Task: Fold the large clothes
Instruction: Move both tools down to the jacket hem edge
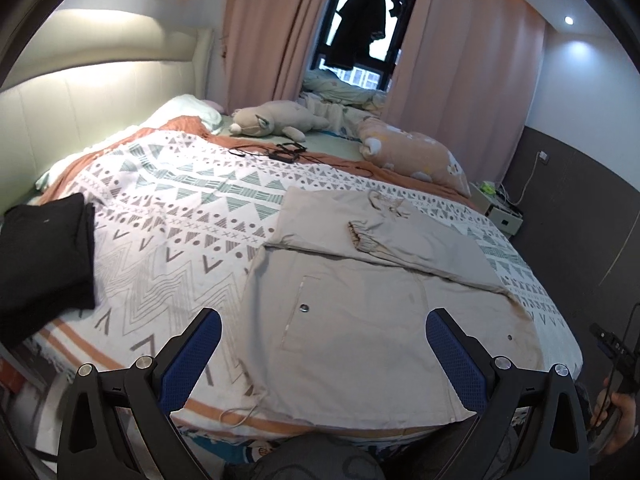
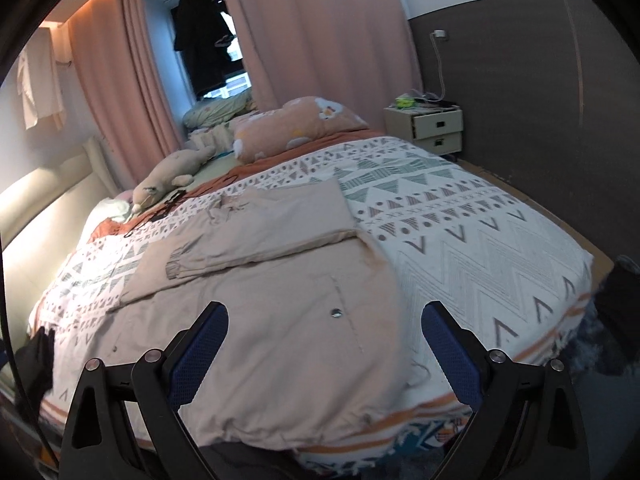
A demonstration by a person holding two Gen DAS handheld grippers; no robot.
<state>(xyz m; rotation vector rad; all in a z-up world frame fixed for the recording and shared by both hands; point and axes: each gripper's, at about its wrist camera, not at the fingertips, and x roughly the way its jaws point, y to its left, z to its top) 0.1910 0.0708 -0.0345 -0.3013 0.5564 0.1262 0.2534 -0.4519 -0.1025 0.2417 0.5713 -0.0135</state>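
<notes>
We count one beige cotton jacket (image 1: pixel 360 312) on the patterned white bedspread (image 1: pixel 168 208), one folded black garment (image 1: pixel 44 248), one grey plush toy (image 1: pixel 272 122), one peach printed pillow (image 1: pixel 416 152), two pink curtains (image 1: pixel 264 32), and one cream two-drawer nightstand (image 2: pixel 436 128).

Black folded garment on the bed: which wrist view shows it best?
The left wrist view: the black folded garment lies large and nearly whole at its left edge. The right wrist view catches only a dark sliver at the frame's rim.
</notes>
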